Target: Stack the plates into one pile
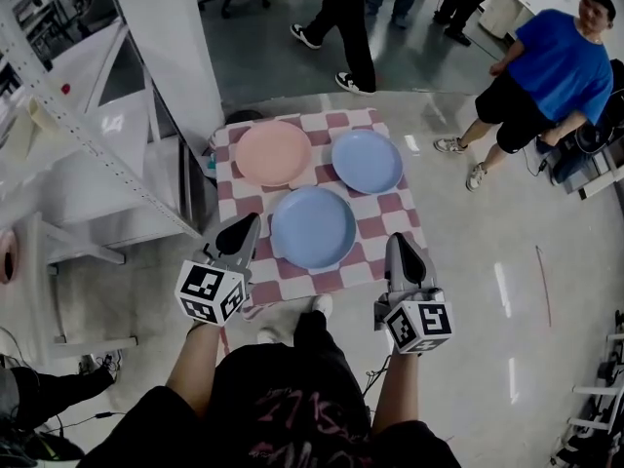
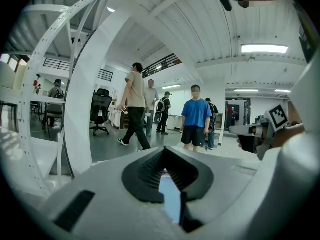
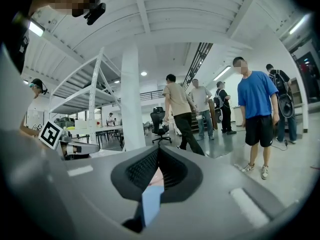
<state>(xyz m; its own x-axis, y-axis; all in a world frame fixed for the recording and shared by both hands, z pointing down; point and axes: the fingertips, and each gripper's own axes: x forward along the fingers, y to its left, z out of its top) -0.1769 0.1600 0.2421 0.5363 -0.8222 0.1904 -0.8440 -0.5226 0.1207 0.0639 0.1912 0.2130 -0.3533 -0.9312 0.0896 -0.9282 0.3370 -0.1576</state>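
The left gripper point(image 2: 165, 156) has its fingers together. Below them shows a sliver of blue plate point(image 2: 171, 199); the right gripper point(image 2: 245, 136) is off to their right.

The head view looks steeply down onto the pink-and-white checked table point(image 1: 395, 213), close at 12 o'clock. Both gripper views sit low behind their jaws, facing level across the room; all three share the bystander in a blue T-shirt point(image 1: 561, 66) at 2 o'clock, probably the same person.
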